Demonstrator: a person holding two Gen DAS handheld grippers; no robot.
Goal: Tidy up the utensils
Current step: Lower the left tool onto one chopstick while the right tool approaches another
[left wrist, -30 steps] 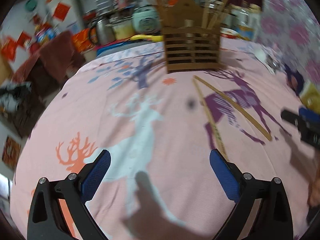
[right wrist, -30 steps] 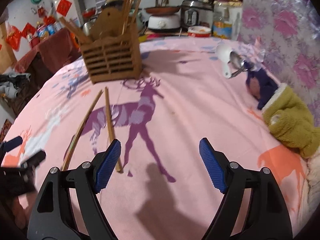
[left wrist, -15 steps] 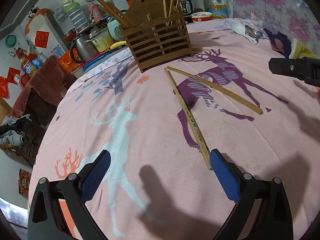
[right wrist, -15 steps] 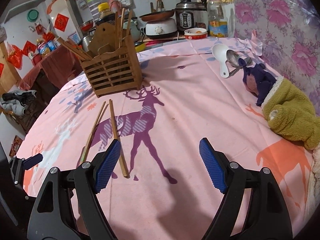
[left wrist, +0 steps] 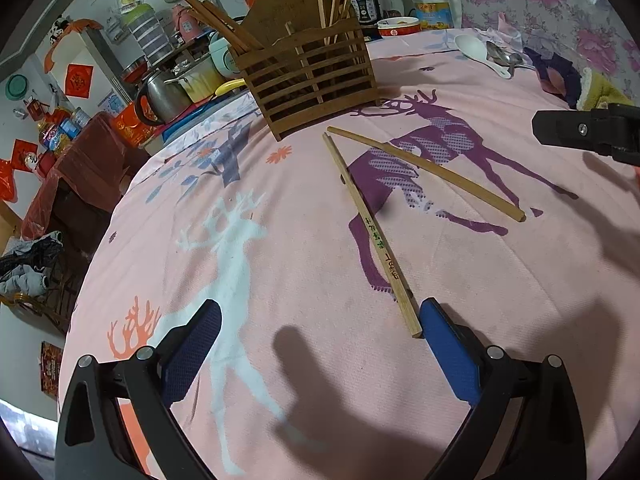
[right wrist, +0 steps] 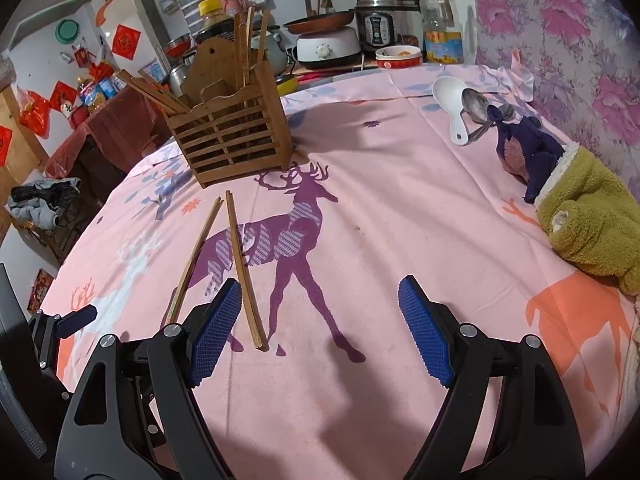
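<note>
**Two loose chopsticks waiting in front of the holder**

A cluttered kitchen with pots, a rice cooker and red paper decorations rings a round table [left wrist: 520, 360] under a pink deer-print cloth. In the left wrist view a slatted wooden utensil holder [left wrist: 312, 84] stands at 12 o'clock, already bristling with chopsticks. Two loose chopsticks lie on the cloth just in front of it, far tips almost touching, near ends splayed apart. The printed chopstick [left wrist: 372, 236] runs down toward 5 o'clock and ends just beside the inner pad of the left gripper [left wrist: 320, 344]. The plain chopstick [left wrist: 424, 172] slants away toward 3 o'clock. A white spoon [right wrist: 450, 100] and a metal spoon [right wrist: 476, 106] lie well apart, at 1 o'clock in the right wrist view.

Both tongs stand wide open and empty. The right gripper [right wrist: 320, 324] hovers with the plain chopstick's near end just inside its left pad.

The step in hand looks like picking up a chopstick. To do it well, centre the stick between the pads, lower until they nearly touch the cloth, and close near the thick end without pinching fabric. A thin stick may roll or pivot, so squeeze squarely across it. Then tip it upright before dropping it into the holder.
</note>
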